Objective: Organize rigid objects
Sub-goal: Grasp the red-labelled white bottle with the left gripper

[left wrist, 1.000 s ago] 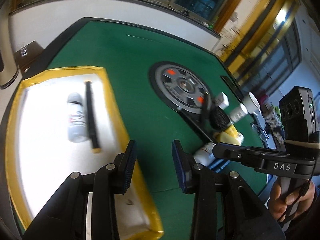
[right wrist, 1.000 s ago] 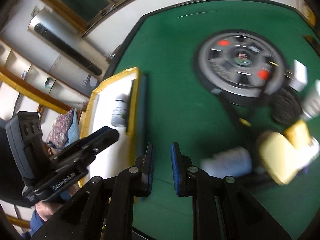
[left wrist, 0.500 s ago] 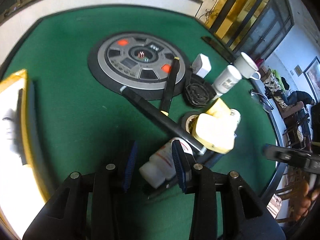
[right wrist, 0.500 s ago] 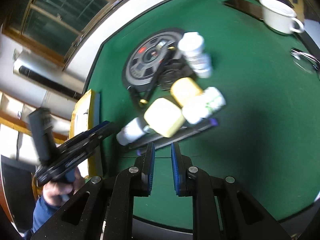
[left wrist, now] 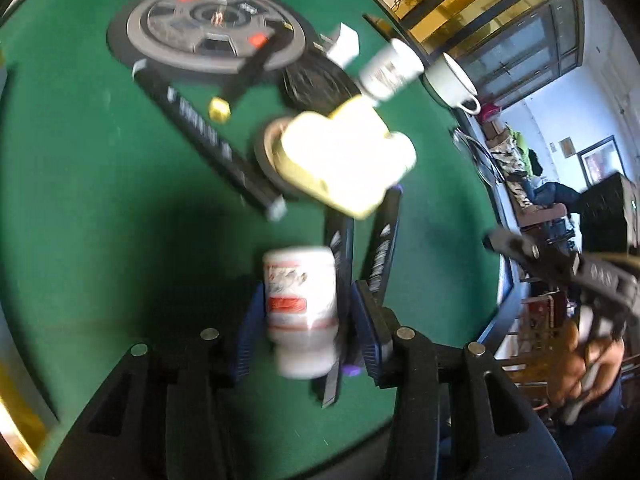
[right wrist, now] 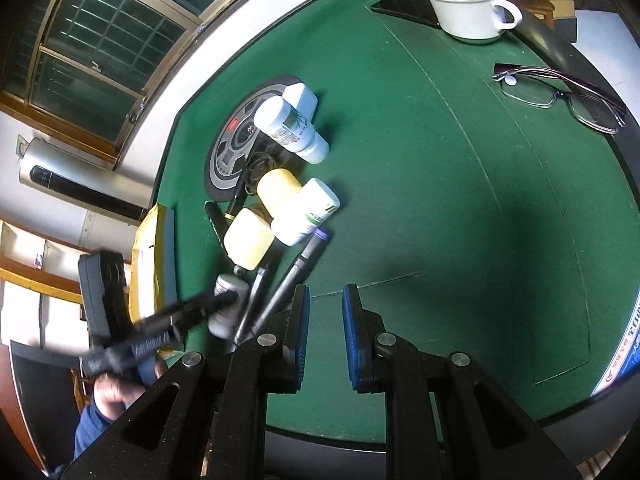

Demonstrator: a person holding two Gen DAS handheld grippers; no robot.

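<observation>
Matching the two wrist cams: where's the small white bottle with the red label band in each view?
Left wrist: white bottle low centre, between the left gripper fingers, lying on the green table.
Right wrist: same bottle lower left, partly behind the left gripper's blurred tip.
Shared landmark: the pale yellow block, just beyond the bottle in both.

Bottle (left wrist: 301,312) between left gripper (left wrist: 306,334) pads, pens (left wrist: 382,240) just right, blocks (left wrist: 344,160) beyond, disc (left wrist: 212,30) farthest.
</observation>
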